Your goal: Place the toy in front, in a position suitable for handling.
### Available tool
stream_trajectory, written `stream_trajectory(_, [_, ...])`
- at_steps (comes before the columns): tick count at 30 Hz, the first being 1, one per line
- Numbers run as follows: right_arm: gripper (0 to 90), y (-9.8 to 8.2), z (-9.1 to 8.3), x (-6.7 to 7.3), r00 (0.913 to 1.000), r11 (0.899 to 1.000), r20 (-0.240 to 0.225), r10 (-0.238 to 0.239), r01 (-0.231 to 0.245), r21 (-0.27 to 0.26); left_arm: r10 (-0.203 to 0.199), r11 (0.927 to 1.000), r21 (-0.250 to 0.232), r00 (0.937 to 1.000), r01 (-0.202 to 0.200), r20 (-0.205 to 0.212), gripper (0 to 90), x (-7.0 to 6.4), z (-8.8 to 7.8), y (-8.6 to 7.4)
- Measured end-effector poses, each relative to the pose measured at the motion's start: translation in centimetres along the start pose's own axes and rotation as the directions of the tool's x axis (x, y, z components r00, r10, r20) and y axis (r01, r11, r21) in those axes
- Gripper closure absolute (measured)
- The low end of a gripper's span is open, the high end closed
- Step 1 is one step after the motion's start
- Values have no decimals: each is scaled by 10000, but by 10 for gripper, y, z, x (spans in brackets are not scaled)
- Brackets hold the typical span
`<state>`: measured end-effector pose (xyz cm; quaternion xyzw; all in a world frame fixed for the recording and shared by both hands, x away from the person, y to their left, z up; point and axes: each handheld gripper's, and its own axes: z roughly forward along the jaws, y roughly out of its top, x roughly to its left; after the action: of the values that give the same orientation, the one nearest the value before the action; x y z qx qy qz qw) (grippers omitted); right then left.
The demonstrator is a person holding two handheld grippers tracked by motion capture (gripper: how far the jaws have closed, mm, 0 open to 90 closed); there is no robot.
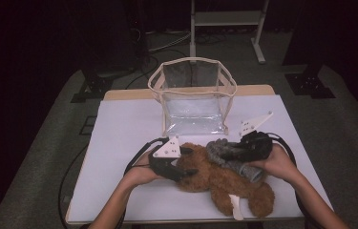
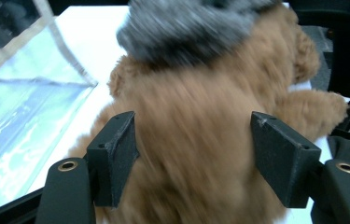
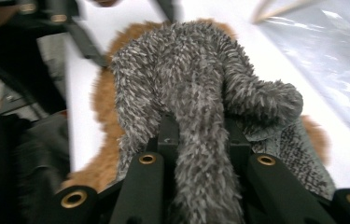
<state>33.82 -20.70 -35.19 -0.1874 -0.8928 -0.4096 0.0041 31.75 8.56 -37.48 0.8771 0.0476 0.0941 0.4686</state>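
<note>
A brown plush toy (image 1: 224,183) lies on the white table (image 1: 119,129) near its front edge. A grey fuzzy cloth (image 1: 220,151) is draped over the toy's upper part. My left gripper (image 1: 186,164) is at the toy's left end. In the left gripper view its jaws (image 2: 196,154) stand apart on either side of the brown fur (image 2: 200,121), under the grey cloth (image 2: 186,28). My right gripper (image 1: 229,151) comes in from the right and is shut on the grey cloth (image 3: 186,70). A fold of it is pinched between the jaws (image 3: 200,135), and brown fur (image 3: 102,116) shows beneath.
A clear plastic bag (image 1: 193,95) with a beige rim stands open-topped at the back middle of the table, just behind the toy. Its wall is also seen in the left gripper view (image 2: 18,107) and the right gripper view (image 3: 331,56). A white tag (image 1: 235,207) hangs from the toy.
</note>
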Motion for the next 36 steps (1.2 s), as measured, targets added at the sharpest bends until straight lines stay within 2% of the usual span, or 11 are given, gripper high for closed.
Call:
stream_trajectory(2, [740,0,2,11,9995,9997,-188,-254,254,-3,16,9999,151,9997,-19,249,321,-2,4,3])
stream_trajectory(5, [741,1,0,19,9988,9988,-90,-490,490,-32,84,9983,568,9985,-115,544,337,-6,10,1])
stream_trajectory(8, [741,1,-13,11,9990,9988,229,-394,401,-278,91,9977,659,9980,-132,621,342,-8,8,-1])
stream_trajectory(11, [741,-4,-24,0,9967,9991,801,-125,158,-405,160,9973,708,9975,-209,686,343,-9,6,-3])
stream_trajectory(15, [740,-15,-16,0,9983,9994,579,86,-67,-325,200,9978,610,9972,-244,714,332,-8,3,1])
stream_trajectory(19, [741,-22,-5,12,9998,9982,218,28,-15,-596,122,9977,662,9988,-153,466,223,-6,6,8])
stream_trajectory(22, [741,-23,-3,20,9995,9979,234,-195,209,-606,179,9957,898,9971,-245,739,256,-8,11,7])
stream_trajectory(25, [740,-22,-12,18,9990,9969,391,-198,227,-756,64,9949,1004,9975,-135,706,325,-8,11,5])
stream_trajectory(29, [739,-21,-25,15,9967,9966,804,-131,195,-796,-28,9940,1089,9975,-50,713,346,-9,8,3])
stream_trajectory(33, [738,-27,-14,17,9981,9983,605,-79,114,-579,109,9936,1110,9970,-194,766,336,-12,6,5])
stream_trajectory(36, [739,-32,-4,21,9992,9978,402,18,8,-666,309,9931,1108,9970,-387,710,287,-13,6,11])
